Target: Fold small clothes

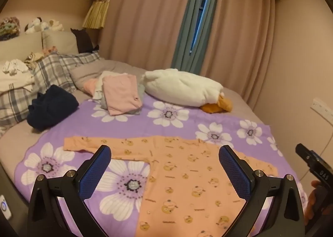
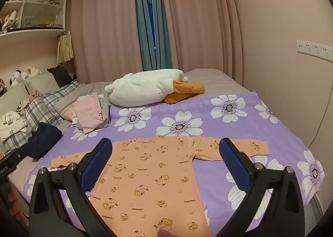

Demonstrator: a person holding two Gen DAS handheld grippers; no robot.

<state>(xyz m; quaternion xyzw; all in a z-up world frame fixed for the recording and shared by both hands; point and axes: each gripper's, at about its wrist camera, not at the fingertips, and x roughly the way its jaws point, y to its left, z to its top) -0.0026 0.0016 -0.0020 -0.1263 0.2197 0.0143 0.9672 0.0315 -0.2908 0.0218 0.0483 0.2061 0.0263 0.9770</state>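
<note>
Orange garment (image 2: 149, 183) hem cut off by bottom edge; shelf items (image 2: 12, 16) too small to identify

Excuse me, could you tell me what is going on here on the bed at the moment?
A person holds two sets of tongs over a small orange long-sleeved garment with a duck print, spread flat with sleeves out on a purple flowered sheet. The left tongs and the right tongs are both open and hold nothing; folding of this piece has not begun. A pile of folded pink and grey clothes lies farther back, beside a white plush duck pillow.
</note>
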